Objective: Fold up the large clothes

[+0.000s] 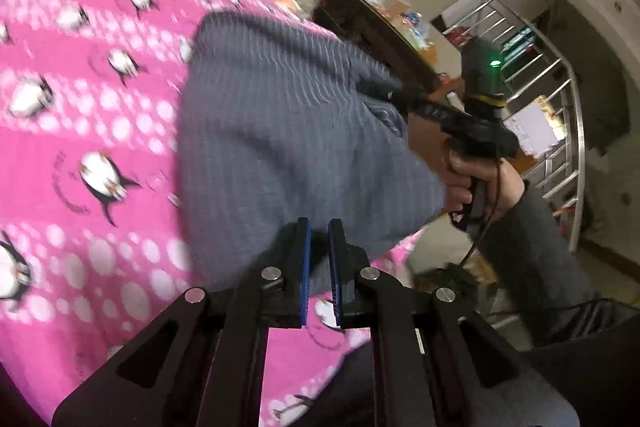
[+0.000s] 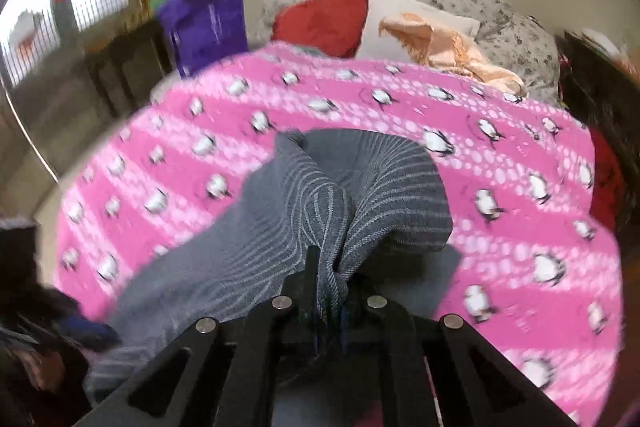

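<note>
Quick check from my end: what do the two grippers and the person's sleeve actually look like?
Left gripper: black linkage frame with silver round pivot pins and blue ribbed pads on the fingers. Right gripper: the same black frame and silver pins. From the left wrist camera its black pistol-style handle shows a green light, a yellow band and a thin black cable. The sleeve is dark grey.

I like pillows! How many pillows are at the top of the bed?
2. A red pillow lies at the head of the bed, and a white pillow sits right beside it, partly under a peach cloth. More may be hidden.
</note>
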### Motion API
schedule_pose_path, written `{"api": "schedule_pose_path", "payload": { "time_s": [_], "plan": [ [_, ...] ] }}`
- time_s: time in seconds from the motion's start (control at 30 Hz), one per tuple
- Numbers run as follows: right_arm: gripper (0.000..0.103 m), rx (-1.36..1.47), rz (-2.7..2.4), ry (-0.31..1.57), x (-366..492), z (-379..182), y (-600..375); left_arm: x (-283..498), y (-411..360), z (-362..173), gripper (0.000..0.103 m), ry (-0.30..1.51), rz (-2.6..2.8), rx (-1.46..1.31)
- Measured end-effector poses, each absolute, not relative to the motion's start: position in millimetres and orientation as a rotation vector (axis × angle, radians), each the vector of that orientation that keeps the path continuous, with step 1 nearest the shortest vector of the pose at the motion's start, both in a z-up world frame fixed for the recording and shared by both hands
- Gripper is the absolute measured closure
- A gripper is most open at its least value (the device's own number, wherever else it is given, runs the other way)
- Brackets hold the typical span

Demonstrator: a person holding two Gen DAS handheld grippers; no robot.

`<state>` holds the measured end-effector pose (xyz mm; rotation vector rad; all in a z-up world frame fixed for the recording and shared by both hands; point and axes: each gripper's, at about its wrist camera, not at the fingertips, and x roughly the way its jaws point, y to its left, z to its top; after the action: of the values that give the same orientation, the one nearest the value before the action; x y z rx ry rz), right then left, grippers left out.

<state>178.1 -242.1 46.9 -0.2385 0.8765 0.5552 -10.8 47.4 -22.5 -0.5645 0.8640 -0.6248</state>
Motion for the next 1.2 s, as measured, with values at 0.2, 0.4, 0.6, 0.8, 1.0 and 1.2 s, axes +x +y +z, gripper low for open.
{"api": "schedule_pose_path", "payload": {
  "time_s": [0.2, 0.4, 0.6, 0.8, 1.0, 1.2],
  "plan": [
    [0.097, -0.048, 0.418, 1.098, 233, -35, -311, 2, 71, -31, 0.095, 0.871, -0.506, -0.627],
    [0.095, 0.215, 0.465, 1.125, 216, -50, -339, 23, 40, -60, 0.095, 1.022, -0.532, -0.609],
    [0.094, 0.104, 0.445, 0.983, 148, 16, -346, 12, 36, -67, 0.095, 1.011, -0.513, -0.591],
    [0.094, 0.020, 0.595, 0.957, 87, 17, -288, 15, 43, -42, 0.095, 0.944, -0.498, -0.588],
    [0.094, -0.211, 0.421, 0.981, 55, -50, -260, 19, 11, -1, 0.081, 0.848, -0.528, -0.427],
    [0.094, 0.100, 0.461, 0.999, 61, -54, -290, 33, -32, 0, 0.069, 0.855, -0.605, -0.323]
  ]
}}
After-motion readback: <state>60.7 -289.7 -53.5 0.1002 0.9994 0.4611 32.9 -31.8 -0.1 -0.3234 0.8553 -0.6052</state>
